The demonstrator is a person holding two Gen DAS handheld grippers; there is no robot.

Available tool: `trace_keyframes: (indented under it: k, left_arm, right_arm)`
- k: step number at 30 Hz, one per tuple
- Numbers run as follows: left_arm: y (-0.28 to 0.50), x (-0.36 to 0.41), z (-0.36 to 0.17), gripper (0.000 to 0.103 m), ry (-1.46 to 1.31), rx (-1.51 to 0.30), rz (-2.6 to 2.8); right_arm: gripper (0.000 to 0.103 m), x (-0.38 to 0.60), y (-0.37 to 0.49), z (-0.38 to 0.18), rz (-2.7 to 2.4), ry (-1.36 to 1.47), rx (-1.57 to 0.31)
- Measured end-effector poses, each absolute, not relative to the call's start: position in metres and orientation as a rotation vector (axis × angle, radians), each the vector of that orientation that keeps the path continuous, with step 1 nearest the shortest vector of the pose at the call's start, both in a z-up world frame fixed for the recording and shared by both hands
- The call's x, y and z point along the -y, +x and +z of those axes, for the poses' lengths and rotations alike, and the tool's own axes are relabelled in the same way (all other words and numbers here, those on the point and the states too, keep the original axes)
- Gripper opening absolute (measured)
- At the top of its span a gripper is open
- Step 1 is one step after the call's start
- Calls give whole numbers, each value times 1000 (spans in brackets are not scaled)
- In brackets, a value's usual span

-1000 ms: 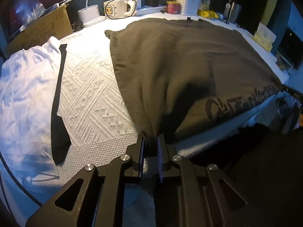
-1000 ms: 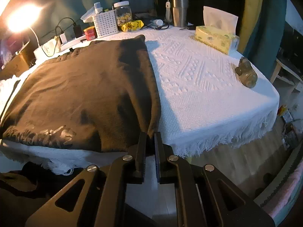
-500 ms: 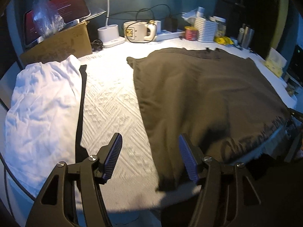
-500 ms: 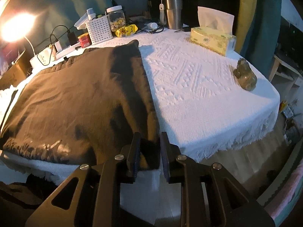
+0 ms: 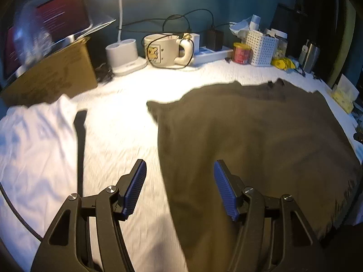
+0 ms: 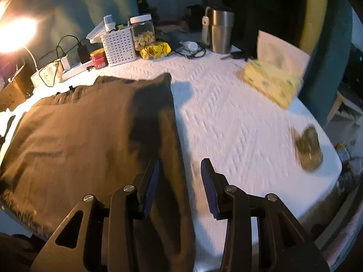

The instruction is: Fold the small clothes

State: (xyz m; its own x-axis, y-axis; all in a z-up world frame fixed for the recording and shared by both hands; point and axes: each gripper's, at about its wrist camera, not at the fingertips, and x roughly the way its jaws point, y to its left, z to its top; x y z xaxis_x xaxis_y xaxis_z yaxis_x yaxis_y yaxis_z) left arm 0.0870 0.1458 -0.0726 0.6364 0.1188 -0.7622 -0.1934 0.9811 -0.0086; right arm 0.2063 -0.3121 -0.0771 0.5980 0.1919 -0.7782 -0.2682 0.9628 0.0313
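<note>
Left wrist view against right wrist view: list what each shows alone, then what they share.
Only the left wrist view shows the white garment, the cardboard box and the open left gripper.

Only the right wrist view shows the tissue box, the lidded glass jar and the right gripper, its jaws opening with nothing pressed between them.

Both show the brown garment spread on the white textured cloth, the white basket, red tin, mug and steel tumbler.

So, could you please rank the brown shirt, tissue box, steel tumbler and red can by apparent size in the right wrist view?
1. Brown shirt
2. Tissue box
3. Steel tumbler, farther back, so unsure
4. Red can
</note>
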Motion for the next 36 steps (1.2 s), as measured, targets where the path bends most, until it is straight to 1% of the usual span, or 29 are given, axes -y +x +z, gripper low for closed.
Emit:
trace_keyframes:
  k: [7,13,23,29,30,31,32,36]
  left_arm:
    - [145,-153,-74,62,-77,-857,148]
    - [180,-167,-88,62,-100,-881,147]
    - [201,-190,-102,62,-156,-901,169]
    - [202,-198,-105,62,-173,-896,185]
    - [202,-198,-105,62,-172,-895,185]
    - [203,-198,-106,62,-169,-896,185]
    - [204,-197,-106,62,-163,-900,186]
    - [207,-197,-106,62,-137,-918,202]
  right_arm:
    - [41,275,262,-77,313,-134,-898]
    - [41,225,309,-76,433,-159,-875]
    - [41,136,387,-100,576,-228,-908]
    - [41,98,402,-119,662,-357,-949]
    - [36,95,402,-119,669,-359,-935]
    - [20,92,402,-120,681,-367,-932]
    - [9,91,402,-119,691,-368,-929]
    - [9,88,407,-120,637,-367,-918]
